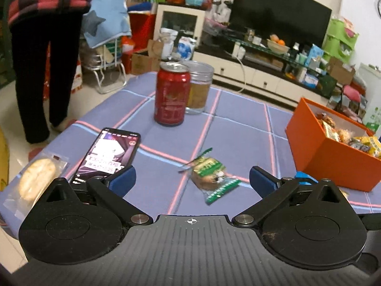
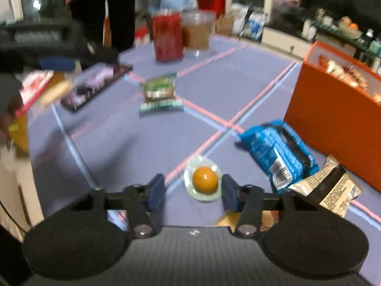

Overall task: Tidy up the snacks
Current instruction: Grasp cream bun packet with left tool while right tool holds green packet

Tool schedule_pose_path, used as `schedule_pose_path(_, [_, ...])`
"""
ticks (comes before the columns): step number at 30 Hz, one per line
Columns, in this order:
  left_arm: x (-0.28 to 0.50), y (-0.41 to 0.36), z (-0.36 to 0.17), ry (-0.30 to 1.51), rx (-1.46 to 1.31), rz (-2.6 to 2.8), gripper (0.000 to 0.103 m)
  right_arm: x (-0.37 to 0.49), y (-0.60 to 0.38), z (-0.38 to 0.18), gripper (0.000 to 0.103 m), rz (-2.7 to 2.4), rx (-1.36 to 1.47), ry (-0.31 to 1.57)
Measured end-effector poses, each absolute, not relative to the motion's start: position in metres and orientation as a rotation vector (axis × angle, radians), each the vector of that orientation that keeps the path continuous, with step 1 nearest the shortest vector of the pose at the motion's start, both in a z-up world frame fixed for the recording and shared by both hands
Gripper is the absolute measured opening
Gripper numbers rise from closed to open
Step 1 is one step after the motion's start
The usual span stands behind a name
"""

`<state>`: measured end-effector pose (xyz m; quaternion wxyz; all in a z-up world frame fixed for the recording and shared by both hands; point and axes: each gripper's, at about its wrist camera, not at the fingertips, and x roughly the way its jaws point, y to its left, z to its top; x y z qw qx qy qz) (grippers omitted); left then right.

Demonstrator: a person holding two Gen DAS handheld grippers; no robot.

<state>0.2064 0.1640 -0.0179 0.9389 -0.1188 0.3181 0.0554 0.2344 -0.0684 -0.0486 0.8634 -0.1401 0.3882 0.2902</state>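
A: How far along are you?

B: Your orange box (image 1: pixel 333 159), far right on the table (image 1: pixel 238 128), already holds several snacks. The green packet (image 1: pixel 212 174), blue packet (image 2: pixel 281 152), round sealed snack (image 2: pixel 205 180) and pale cake (image 1: pixel 35 178) are left.

A: And your hand-held grippers?

B: Left hand-held gripper (image 1: pixel 192 181) gapes wide, empty; right hand-held gripper (image 2: pixel 193 191) is partly spread around the round snack. The right view is blurred.

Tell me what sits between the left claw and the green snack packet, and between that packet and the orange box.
Nothing visible does. The left claw is open with the green snack packet lying just ahead on bare tablecloth. From the packet to the orange box, only open cloth shows.
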Motion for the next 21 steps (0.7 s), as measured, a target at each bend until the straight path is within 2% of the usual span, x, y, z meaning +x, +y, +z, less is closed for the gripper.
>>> schedule_pose_path(2, [0.211, 0.173, -0.02, 0.683, -0.282, 0.105, 0.065, 0.242, -0.063, -0.048, 0.032, 0.61, -0.311, 0.814])
schedule_pose_path(5, [0.206, 0.179, -0.014, 0.626, -0.327, 0.11, 0.065, 0.282, -0.029, -0.05, 0.032, 0.536, -0.401, 0.726])
schedule_pose_path(7, [0.205, 0.179, -0.009, 0.595, -0.318, 0.123, 0.065, 0.311, -0.01, -0.038, 0.038, 0.5, -0.337, 0.663])
schedule_pose_path(8, [0.203, 0.181, -0.008, 0.583, -0.31, 0.136, 0.066, 0.321, -0.003, -0.028, 0.067, 0.495, -0.294, 0.626])
schedule_pose_path(9, [0.202, 0.184, -0.007, 0.576, -0.305, 0.156, 0.066, 0.327, 0.002, -0.019, 0.084, 0.488, -0.264, 0.609])
schedule_pose_path(13, [0.2, 0.203, -0.009, 0.564, -0.35, 0.243, 0.066, 0.322, 0.014, -0.01, 0.084, 0.563, -0.165, 0.629])
schedule_pose_path(17, [0.191, 0.222, -0.006, 0.509, -0.443, 0.303, 0.067, 0.313, 0.045, -0.039, 0.084, 0.699, -0.286, 0.678])
schedule_pose_path(21, [0.193, 0.226, -0.005, 0.53, -0.431, 0.289, 0.067, 0.321, 0.068, -0.061, 0.084, 0.688, -0.361, 0.732])
